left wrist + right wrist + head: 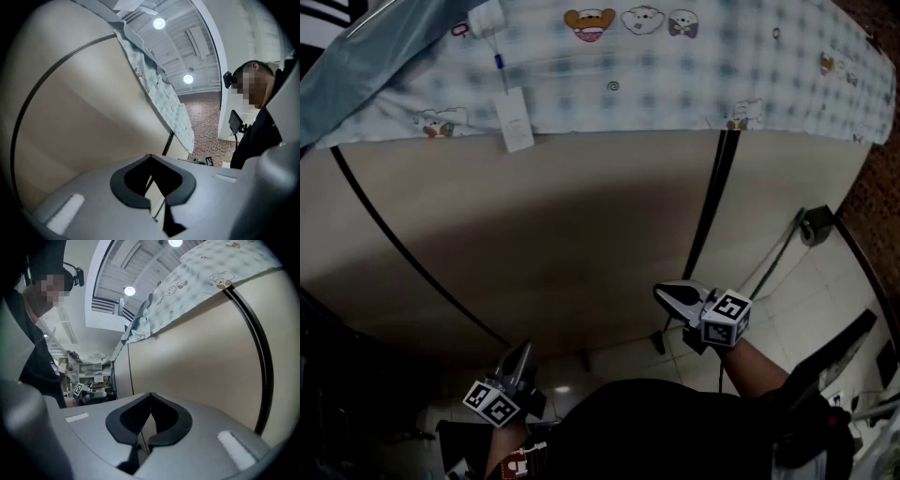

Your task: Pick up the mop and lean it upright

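Neither gripper has the mop. The left gripper (518, 361) is clenched on nothing: in its own view the jaws meet at the tips, with only the beige side panel (562, 225) of the bed beyond them. The right gripper (675, 298) is likewise closed and empty, and both are held out level towards that panel.

The one thing that could be the mop is a thin greenish pole (778, 251) with a dark block (816, 226) at its far end. It is near the right end of the side panel, close to where the tiled floor (825, 281) meets the brick wall (877, 187), beyond the right gripper and apart from it. It seems to slant up off the floor rather than lie flat. If it is the mop, the leaning may already be done, or the pick-up may not have begun (I would not settle which from these pictures).

Much is hard to read:
- The head view is dim.
- The pole's near end is lost close to the right gripper, so I cannot tell whether it rests on the panel, on the wall or on nothing.
- A long dark shape (848, 342) at the lower right edge cannot be identified.
- The person's dark clothing covers the floor at bottom centre.
- The gripper views show only the panel, the checked sheet (675, 84), the ceiling and the person, and no mop
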Demonstrator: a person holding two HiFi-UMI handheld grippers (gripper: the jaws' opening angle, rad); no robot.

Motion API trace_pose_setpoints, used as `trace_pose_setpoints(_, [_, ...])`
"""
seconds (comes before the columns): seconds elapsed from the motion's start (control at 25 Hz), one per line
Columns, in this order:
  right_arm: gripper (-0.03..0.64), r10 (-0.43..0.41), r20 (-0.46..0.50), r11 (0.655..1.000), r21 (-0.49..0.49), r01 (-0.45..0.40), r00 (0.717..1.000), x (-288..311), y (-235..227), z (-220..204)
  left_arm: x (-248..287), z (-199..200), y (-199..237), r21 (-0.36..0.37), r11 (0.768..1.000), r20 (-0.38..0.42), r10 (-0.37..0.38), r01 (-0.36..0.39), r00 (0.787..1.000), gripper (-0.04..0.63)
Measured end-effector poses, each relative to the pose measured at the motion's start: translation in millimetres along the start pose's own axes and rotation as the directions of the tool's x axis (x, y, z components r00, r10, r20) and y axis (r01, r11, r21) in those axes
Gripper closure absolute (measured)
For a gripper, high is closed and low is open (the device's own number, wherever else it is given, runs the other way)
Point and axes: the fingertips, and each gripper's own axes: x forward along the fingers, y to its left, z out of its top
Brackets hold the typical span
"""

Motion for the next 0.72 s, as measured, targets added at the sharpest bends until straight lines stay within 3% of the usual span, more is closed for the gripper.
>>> trace_pose_setpoints(0.16, [0.601,0.068,-0.005,0.997,-0.025,-0.068,0.998,21.6,5.2,0.6,-9.1,-11.9,6.4,0.015,0.999,0.015,0.037,-0.038,0.999,0.594])
trace_pose_setpoints(0.36, [0.597,0.045,0.005,0.999,-0.025,-0.045,0.999,12.6,-5.8,-1.5,12.7,-19.1,5.2,0.026,1.000,-0.005,-0.006,0.006,1.000,0.594])
trace_pose_setpoints(0.52, [0.597,0.041,0.031,0.999,-0.021,-0.040,0.999,-20.3,-41.2,-0.2,42.4,-34.0,-23.2,0.062,0.998,-0.012,-0.013,0.014,1.000,0.594])
trace_pose_setpoints(0.72, [0.597,0.059,0.019,0.998,-0.038,-0.058,0.998,-96.2,-114.7,7.6,109.7,-65.6,-85.8,0.077,0.997,0.008,0.030,-0.030,1.000,0.594])
